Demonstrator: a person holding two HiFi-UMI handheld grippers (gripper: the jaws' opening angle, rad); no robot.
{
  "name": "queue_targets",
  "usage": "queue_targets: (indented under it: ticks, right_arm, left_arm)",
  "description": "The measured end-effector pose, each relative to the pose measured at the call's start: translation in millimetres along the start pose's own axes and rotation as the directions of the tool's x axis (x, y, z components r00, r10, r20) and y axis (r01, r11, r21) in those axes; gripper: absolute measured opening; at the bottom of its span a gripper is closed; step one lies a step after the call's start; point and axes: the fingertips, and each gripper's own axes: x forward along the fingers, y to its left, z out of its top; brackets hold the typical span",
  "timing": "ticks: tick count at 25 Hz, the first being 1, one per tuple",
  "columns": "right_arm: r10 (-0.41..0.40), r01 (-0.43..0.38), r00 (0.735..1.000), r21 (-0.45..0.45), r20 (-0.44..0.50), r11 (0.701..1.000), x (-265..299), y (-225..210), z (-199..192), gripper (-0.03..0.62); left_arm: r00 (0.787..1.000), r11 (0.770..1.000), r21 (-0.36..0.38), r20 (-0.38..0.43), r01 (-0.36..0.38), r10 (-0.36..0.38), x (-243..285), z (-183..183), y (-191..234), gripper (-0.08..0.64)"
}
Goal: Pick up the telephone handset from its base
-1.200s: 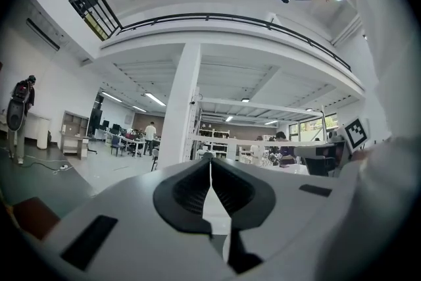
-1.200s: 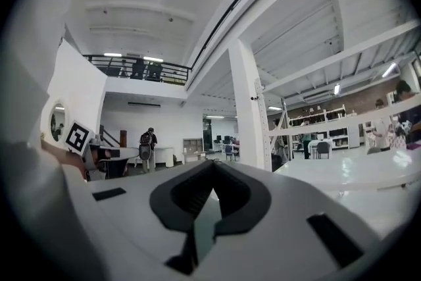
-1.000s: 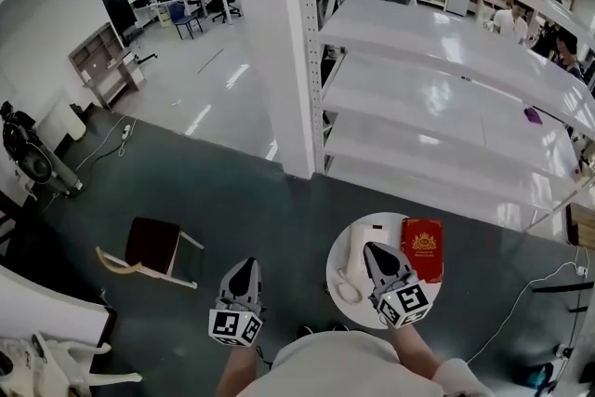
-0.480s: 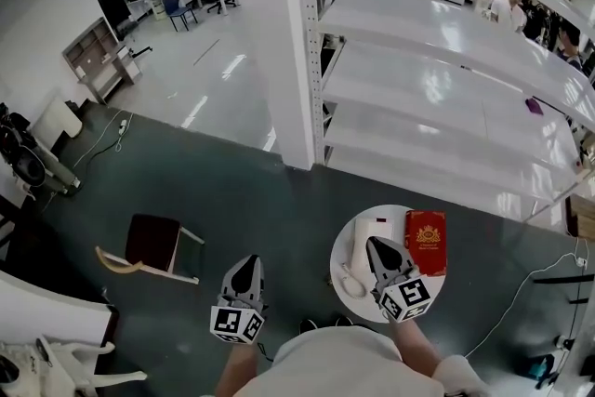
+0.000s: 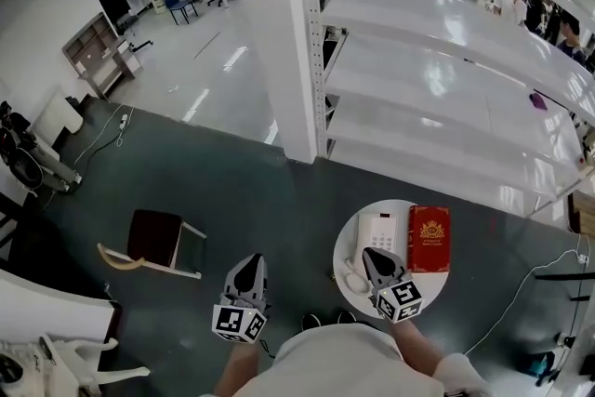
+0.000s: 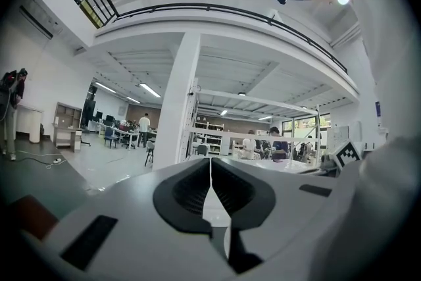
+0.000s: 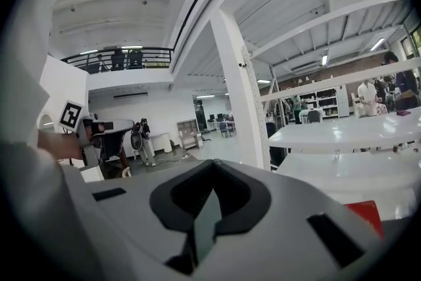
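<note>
White handset (image 5: pixel 356 250) sits on its base (image 5: pixel 379 229) on the round table (image 5: pixel 429 285), near the right hand-held gripper (image 5: pixel 373 255), whose jaws are pressed together like the left hand-held gripper's (image 5: pixel 247 271), so descending unopened could knock it off.

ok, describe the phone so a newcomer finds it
Find the tall white rack, then the round table below it in the head view. The phone lies on the table's left half: white with a keypad, unlike the red book beside it.

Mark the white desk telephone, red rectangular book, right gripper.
white desk telephone (image 5: pixel 379 230), head view, top of its base.
red rectangular book (image 5: pixel 429 239), head view, cover centre.
right gripper (image 5: pixel 367 251), head view, tip of shut fingers.
</note>
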Motion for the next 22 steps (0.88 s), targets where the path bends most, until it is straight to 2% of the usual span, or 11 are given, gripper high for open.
queue_targets:
  ticks: [9, 16, 22]
  right_arm:
    - [-0.044, 0.049, 0.991, 0.033, -0.125, 0.998, 7, -19, -73, 0.009]
    - [-0.077, 0.088, 0.977, 0.049, -0.197, 0.995, 19, -44, -109, 0.009]
    - [-0.097, 0.117, 0.959, 0.06, -0.267, 0.991, 27, -60, -140, 0.021]
  left_arm:
    - [1.0, 1.0, -0.006, -0.018, -0.011, 0.01, 0, -6, 1, 0.023]
    - [0.999, 1.0, -0.011, -0.032, -0.002, 0.001, 6, -10, -4, 0.023]
    - [0.999, 1.0, -0.011, -0.042, -0.023, 0.022, 2, -12, 0, 0.023]
